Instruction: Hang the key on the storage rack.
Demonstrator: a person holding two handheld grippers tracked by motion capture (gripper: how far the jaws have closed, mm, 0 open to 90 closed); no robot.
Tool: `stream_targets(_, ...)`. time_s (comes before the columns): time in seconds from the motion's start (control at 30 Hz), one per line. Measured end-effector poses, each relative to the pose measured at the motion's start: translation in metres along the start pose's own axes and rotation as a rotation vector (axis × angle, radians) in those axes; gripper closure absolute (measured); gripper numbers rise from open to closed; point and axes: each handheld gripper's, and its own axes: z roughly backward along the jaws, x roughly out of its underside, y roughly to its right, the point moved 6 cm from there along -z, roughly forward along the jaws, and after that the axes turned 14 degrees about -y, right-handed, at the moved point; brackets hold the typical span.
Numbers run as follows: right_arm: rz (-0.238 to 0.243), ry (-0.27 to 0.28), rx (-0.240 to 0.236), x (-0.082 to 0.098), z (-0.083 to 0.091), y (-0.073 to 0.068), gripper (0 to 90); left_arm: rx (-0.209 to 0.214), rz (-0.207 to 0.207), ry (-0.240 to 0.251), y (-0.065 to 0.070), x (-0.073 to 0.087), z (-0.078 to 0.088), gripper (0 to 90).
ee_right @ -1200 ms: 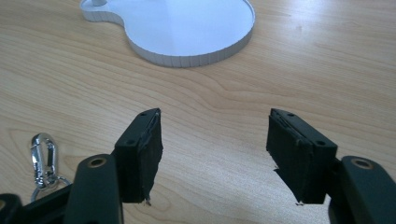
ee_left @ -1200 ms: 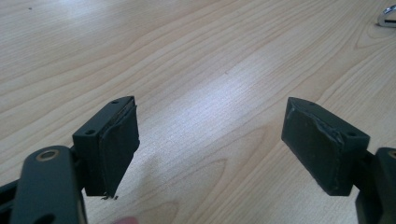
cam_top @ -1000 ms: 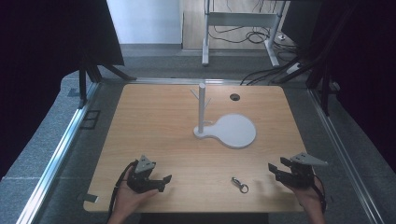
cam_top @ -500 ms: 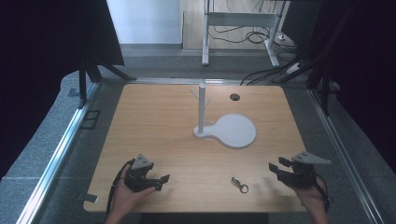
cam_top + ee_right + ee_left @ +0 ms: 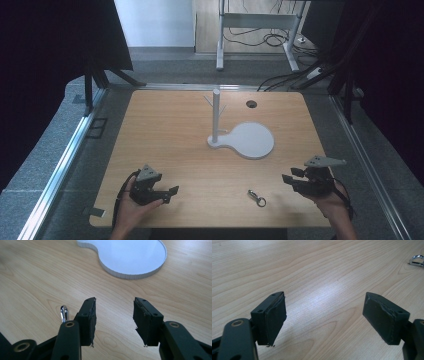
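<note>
We see a table (image 5: pixel 165 145) of pale wood with a smooth, faintly glossy grain. The clasp (image 5: pixel 257 198) looks like shiny polished metal. The stand (image 5: pixel 248 140) seems matt white plastic. Each tool's pads (image 5: pixel 275 320) look matt black, rubbery and frayed.

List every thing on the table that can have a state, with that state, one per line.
Left gripper: open, nothing between the jaws.
Right gripper: jaws have just been closing, apart, nothing between them.
Metal clasp: lying flat on the table, between the two grippers, untouched.
White stand: upright on its flat base, pegs bare, nothing hung on it.
</note>
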Motion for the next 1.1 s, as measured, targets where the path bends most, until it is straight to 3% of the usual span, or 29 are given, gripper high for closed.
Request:
stream_targets(0.17, 0.038, -0.069, 0.012, -0.005, -0.001, -0.006, 55.6, -0.007, -0.008, -0.006, -0.002, 0.0, 0.0, 21.1)
stream_targets(0.4, 0.083, -0.122, -0.009, -0.012, -0.006, -0.016, 58.6, -0.005, -0.008, -0.009, -0.002, 0.001, -0.001, 21.4)
stream_targets(0.87, 0.156, -0.24, -0.035, -0.019, -0.018, -0.04, 62.8, 0.01, -0.045, -0.008, 0.007, 0.0, 0.001, 23.1)
stream_targets(1.1, 0.206, -0.34, -0.067, -0.018, -0.039, -0.055, 66.5, 0.017, -0.062, -0.023, 0.011, 0.0, -0.003, 23.8)
